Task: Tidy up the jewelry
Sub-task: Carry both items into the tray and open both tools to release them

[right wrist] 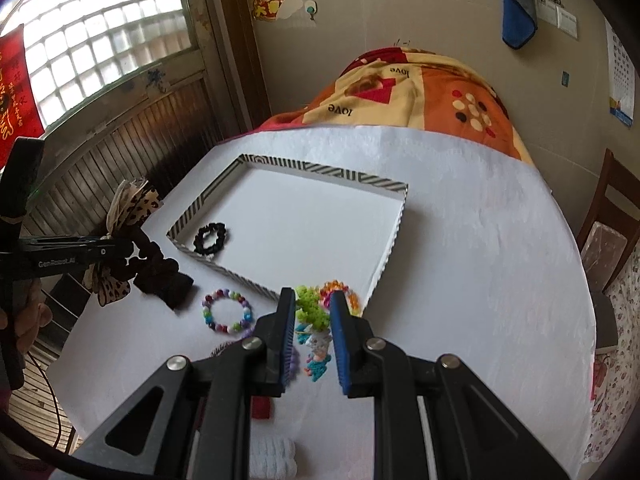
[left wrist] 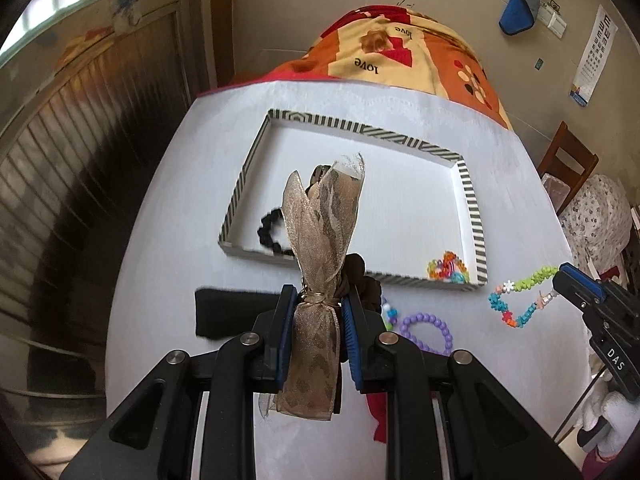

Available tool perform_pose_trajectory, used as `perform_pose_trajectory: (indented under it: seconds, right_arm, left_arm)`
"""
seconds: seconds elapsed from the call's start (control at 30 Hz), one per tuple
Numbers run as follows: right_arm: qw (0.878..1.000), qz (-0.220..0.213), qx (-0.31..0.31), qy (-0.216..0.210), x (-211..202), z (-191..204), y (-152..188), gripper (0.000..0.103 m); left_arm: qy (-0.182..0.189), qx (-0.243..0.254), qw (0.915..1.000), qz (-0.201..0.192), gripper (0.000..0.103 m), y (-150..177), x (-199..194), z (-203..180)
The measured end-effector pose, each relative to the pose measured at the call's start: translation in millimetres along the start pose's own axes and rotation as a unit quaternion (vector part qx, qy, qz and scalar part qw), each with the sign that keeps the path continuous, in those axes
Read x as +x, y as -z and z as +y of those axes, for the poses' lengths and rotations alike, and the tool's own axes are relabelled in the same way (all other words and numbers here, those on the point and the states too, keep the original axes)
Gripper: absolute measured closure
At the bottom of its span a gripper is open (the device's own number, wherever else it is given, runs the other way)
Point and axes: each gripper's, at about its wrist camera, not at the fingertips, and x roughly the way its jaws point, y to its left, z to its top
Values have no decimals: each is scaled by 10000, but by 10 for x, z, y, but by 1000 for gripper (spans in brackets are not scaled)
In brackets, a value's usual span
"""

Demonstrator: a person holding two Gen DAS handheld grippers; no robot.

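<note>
Sheer brown ribbon with a leopard print fills the left tongs (left wrist: 316, 300), which are clamped on a hair tie (left wrist: 320, 232) at its knotted waist; the bow ends stand up past the tips and a dark scrunchie part bulges beside the right pad. The grip sits on thin, slippery fabric, so I judge it could slide out if the hand tilts or swings on the way to the tray (left wrist: 474, 208).

The right tongs (right wrist: 312, 304) are closed on a bright beaded chain (left wrist: 520, 300); in the left view it hangs off their tip by one end, a loop of green, blue and orange beads dangling clear of the table (left wrist: 160, 240). Held by so little, it could swing, snag on the tray's striped rim or slip free and fall outside.

Inside the tray lie a black scrunchie (right wrist: 210, 238) near the left corner and a small heap of coloured beads (left wrist: 448, 270) in the near right corner. Dropping either held piece on top of these would tangle them.

On the table in front of the tray rest a multicoloured bead bracelet (right wrist: 228, 312), a purple bead bracelet (left wrist: 430, 330) and a flat black cloth piece (left wrist: 232, 316). Low passes of the dangling chain could hook or drag these.
</note>
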Motion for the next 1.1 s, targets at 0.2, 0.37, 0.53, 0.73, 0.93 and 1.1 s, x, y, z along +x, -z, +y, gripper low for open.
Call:
perform_pose_trajectory:
  seconds: [0.2,0.37,0.53,0.73,0.93,1.1]
  right_arm:
    - [10000,-26,-6,23,152,47,-168,85]
    - [10000,44,41,32,369,53,-324,85]
    - [9998,172,73,24,615,62,-443,85]
    - [9992,338,196,-14,929,53,-536,85]
    - [9986,478,225,-47,1132,47,-601,85]
    - [9978,592,292,-44,1283,5,-636,86]
  left_arm:
    - [23,71,10000,27,90,-273,152,73]
    - [-37,138,9999,67,90,-515,337,116]
    - [-41,153,9998,154,90,-718,553,161]
    - [-45,146,9994,300,90,-897,837,208]
    - [-35,138,9990,434,90,-1004,1065,242]
    - [-38,94,9986,513,90,-1073,1232,297]
